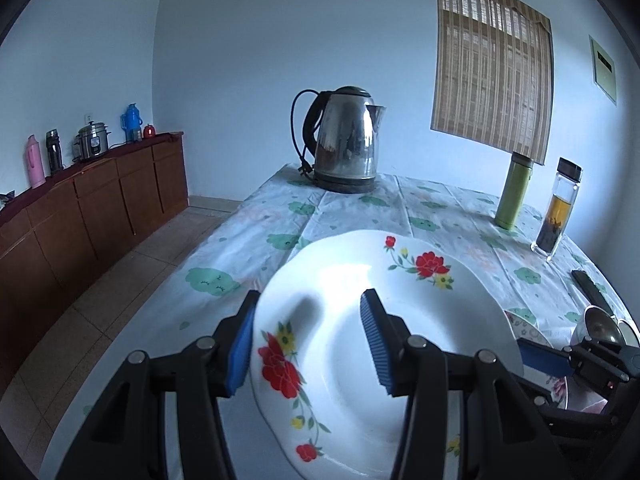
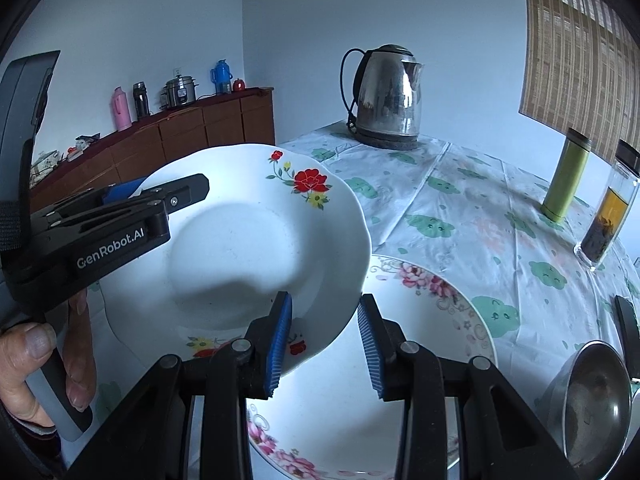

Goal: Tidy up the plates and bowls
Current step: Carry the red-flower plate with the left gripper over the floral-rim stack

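White plate: red-flowered plate (image 2: 256, 240) held tilted in the air, above the table's near edge, its low rim over a pink-flowered plate (image 2: 420, 344) lying flat on the table (image 2: 460, 184).
Left gripper (image 1: 308, 344): jaws grasping the red-flowered plate's left rim, one pad under, one pad on the inner face.
Right gripper (image 2: 324, 344): jaws straddle the same plate's right rim; whether the pads press on it I cannot tell.
Key relation: the pink plate sits directly below and to the right of the held plate, nearer the right hand.
Likely next: lower it onto the pink plate.
Nearby: metal bowl (image 2: 596, 404) by the right edge; kettle (image 2: 388, 96) at the far edge.
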{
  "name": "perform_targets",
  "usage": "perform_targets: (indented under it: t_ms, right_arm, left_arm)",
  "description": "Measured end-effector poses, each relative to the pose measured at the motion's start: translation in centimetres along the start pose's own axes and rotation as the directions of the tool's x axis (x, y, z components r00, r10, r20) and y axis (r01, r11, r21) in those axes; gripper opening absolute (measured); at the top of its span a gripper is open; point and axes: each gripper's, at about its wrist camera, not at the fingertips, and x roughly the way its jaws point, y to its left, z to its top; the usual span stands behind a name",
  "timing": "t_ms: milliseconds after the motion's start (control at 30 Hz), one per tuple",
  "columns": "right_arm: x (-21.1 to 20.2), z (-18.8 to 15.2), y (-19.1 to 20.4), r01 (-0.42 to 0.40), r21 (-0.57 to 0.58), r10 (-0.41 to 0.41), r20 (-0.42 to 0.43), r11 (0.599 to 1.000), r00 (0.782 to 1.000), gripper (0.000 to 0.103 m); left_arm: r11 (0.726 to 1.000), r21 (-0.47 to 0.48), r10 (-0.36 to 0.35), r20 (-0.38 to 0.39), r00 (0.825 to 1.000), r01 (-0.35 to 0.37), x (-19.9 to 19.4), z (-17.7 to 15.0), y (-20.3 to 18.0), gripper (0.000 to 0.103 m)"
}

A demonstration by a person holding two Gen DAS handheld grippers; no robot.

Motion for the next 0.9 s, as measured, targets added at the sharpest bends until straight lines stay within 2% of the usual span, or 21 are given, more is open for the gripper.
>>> perform_targets:
  t_ms: [533, 900]
  right_arm:
    - [-1.3, -0.6, -2.7, 0.050, 0.041, -0.051, 0.013, 0.998, 0.999, 0.036]
    - [-1.6, -1.7, -4.4, 0.076, 0.073, -0.076, -0.008, 0.994, 0.997, 0.036]
  left_arm:
    - [0.999, 0.018, -0.031, -0.016, 0.999, 0.031, 0.7, -0.1, -3.1, 0.048]
    - [0.996, 0.054, -0.065, -0.031, 0.997, 0.067, 1.4, -0.7, -5.5, 0.048]
